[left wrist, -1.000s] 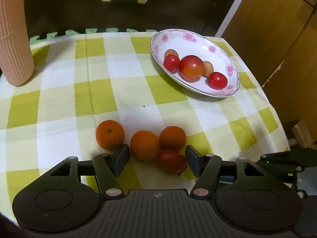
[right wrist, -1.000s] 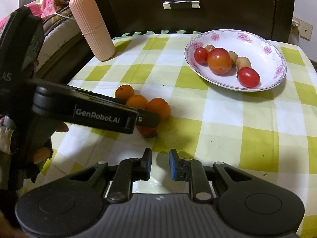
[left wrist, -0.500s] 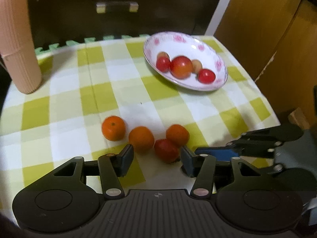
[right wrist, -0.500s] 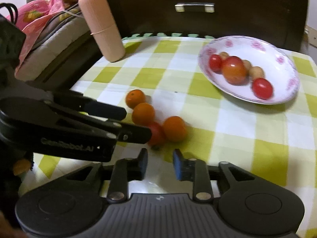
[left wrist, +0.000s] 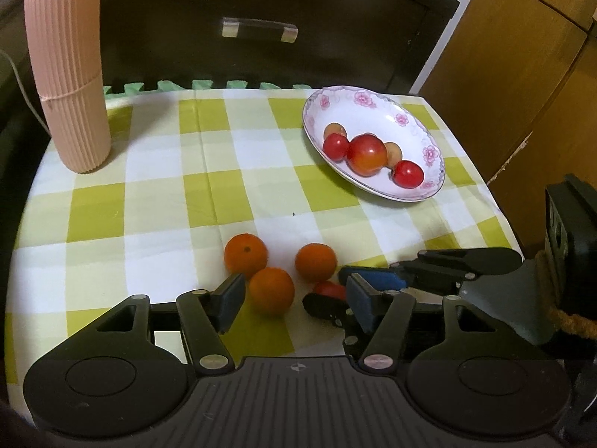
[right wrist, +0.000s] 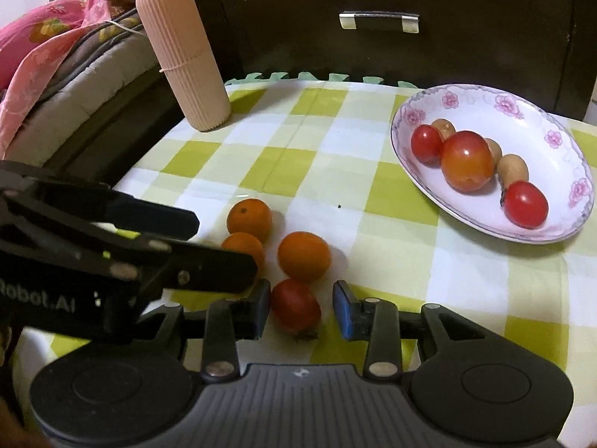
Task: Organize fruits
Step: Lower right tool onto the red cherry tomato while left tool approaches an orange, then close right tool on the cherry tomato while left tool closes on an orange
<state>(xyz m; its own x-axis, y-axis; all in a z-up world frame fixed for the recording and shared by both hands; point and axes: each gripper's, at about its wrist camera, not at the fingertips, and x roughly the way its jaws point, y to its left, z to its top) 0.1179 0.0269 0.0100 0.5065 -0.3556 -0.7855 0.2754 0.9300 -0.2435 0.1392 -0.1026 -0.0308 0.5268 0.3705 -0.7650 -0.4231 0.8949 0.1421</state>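
Observation:
Three small oranges (left wrist: 271,290) (right wrist: 304,257) lie together on the checked cloth, with a red tomato (right wrist: 296,305) (left wrist: 329,289) beside them. My right gripper (right wrist: 301,310) is open, its blue pads on either side of that tomato and not touching it. My left gripper (left wrist: 294,302) is open too, with the nearest orange just past its left finger. A white flowered bowl (left wrist: 377,112) (right wrist: 559,220) at the far right holds red tomatoes and small brown fruits.
A tall ribbed pink cylinder (left wrist: 67,71) (right wrist: 183,52) stands upright at the cloth's far left. A dark cabinet with a metal handle (left wrist: 259,30) backs the table. Bedding (right wrist: 44,48) lies off to the left, a wooden panel (left wrist: 522,56) to the right.
My right gripper has opened and moved forward until its fingers flank the red tomato. My left gripper has drawn back, and its fingers have come closer together but stay open.

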